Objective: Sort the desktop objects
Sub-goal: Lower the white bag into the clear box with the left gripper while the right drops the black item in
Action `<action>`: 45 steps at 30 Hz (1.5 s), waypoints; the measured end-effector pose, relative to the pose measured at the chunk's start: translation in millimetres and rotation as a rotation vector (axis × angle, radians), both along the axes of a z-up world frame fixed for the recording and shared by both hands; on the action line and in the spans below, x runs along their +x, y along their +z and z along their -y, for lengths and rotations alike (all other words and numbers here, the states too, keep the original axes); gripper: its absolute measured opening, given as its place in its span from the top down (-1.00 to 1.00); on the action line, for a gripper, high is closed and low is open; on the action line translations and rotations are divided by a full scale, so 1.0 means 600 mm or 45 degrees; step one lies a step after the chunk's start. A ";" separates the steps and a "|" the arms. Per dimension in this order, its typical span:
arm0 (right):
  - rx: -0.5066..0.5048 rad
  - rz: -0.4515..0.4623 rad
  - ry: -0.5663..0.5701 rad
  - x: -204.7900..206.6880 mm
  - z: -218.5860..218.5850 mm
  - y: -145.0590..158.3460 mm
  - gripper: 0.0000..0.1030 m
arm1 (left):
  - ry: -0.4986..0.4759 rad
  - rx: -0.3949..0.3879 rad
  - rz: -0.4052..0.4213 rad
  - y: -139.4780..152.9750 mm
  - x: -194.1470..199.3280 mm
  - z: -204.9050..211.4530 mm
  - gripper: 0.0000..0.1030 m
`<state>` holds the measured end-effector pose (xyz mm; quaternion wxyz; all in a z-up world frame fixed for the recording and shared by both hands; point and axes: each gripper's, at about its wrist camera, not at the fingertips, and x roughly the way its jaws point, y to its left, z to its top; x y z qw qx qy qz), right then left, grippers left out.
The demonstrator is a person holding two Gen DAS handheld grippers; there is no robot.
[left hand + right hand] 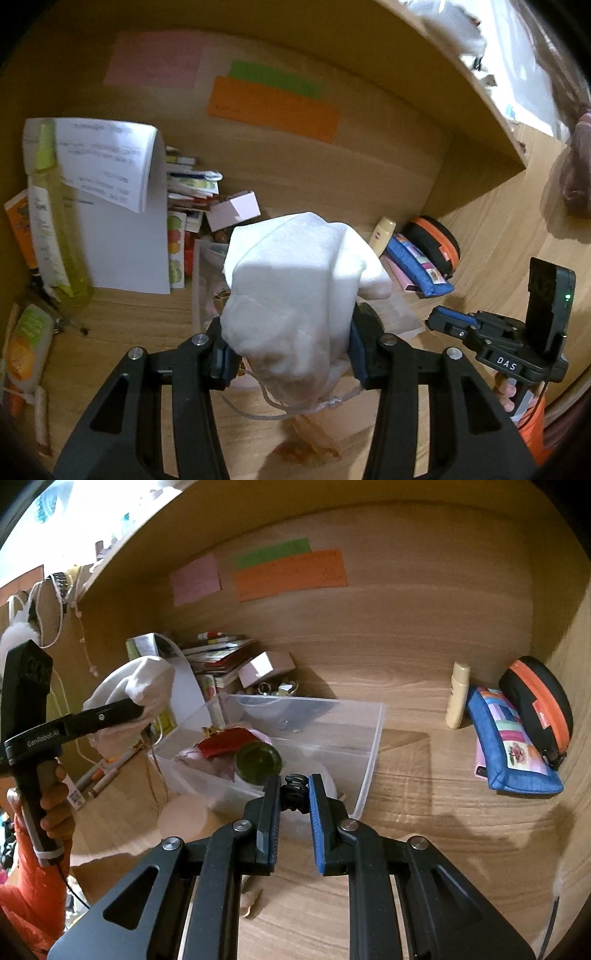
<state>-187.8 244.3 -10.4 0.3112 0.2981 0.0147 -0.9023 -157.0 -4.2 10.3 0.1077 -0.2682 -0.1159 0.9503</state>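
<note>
My left gripper (291,347) is shut on a white cloth drawstring pouch (295,280) and holds it above the desk; the pouch also shows in the right wrist view (144,686). My right gripper (293,794) is shut on a small black coiled hair tie (294,790), held over the near edge of a clear plastic bin (369,746). In the bin lie a red pouch (229,746), a dark green round lid (258,762) and pinkish cloth (207,762). The right gripper also shows in the left wrist view (436,320).
A blue patchwork pencil case (509,746), a black and orange zip case (539,709) and a cream tube (458,694) stand at the back right. Books (218,661), a pink box (266,668), papers (122,206), a green spray bottle (55,221) and markers (103,775) crowd the left.
</note>
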 end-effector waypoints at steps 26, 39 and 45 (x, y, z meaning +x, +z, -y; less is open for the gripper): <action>0.039 0.093 -0.014 -0.061 0.023 -0.051 0.74 | -0.085 -0.063 0.189 -0.072 -0.085 -0.036 -0.04; 0.115 0.028 -0.041 -0.031 0.032 -0.029 0.58 | -0.097 -0.061 0.108 -0.037 -0.049 -0.043 -0.39; 0.105 -0.009 -0.053 -0.005 0.026 -0.017 0.25 | -0.083 -0.077 0.062 -0.014 -0.018 -0.049 -0.57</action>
